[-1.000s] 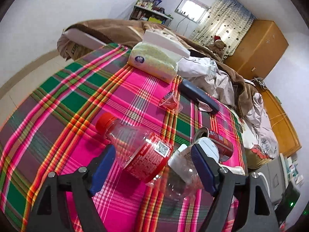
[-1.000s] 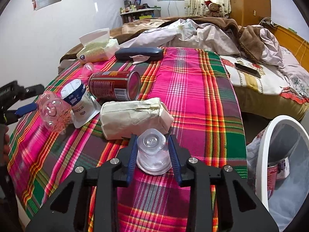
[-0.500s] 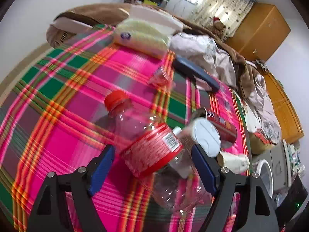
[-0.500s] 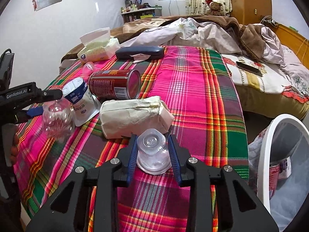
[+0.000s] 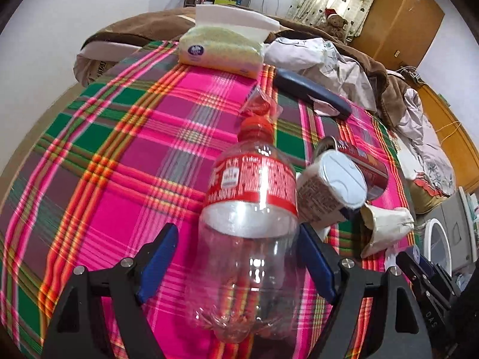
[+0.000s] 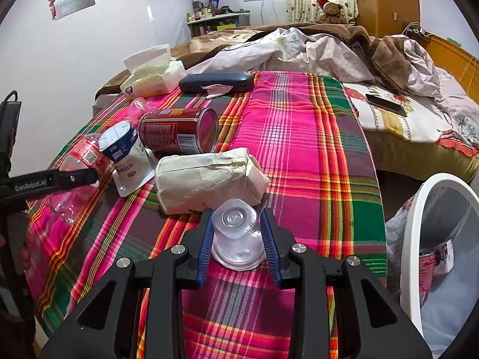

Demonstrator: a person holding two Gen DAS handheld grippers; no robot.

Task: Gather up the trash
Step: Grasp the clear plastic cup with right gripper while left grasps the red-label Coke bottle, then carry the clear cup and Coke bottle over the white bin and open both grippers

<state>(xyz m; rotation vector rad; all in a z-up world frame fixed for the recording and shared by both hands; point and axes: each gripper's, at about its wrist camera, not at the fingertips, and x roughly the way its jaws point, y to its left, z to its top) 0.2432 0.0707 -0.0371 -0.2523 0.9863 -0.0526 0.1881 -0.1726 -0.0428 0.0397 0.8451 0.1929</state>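
Note:
A clear plastic bottle (image 5: 251, 209) with a red label and red cap lies on the plaid cloth, between the fingers of my open left gripper (image 5: 236, 257); its right side touches the right finger, the left finger stands apart. The bottle also shows in the right wrist view (image 6: 76, 173). My right gripper (image 6: 238, 239) is shut on a small clear plastic cup (image 6: 236, 233), held just above the cloth. A white trash bin (image 6: 419, 224) with a liner stands at the lower right, with a can inside.
On the cloth lie a white yogurt cup (image 6: 125, 158), a red tin can (image 6: 179, 131), a crumpled paper bag (image 6: 209, 179), a small pink wrapper (image 5: 257, 104), a blue glasses case (image 6: 217, 82) and a tissue pack (image 6: 152, 77). Rumpled bedding and a phone (image 6: 386, 103) lie beyond.
My left gripper has swung around the bottle, so the bottle now lies lengthwise between its fingers, cap pointing away. The right gripper with the cup has stayed still.

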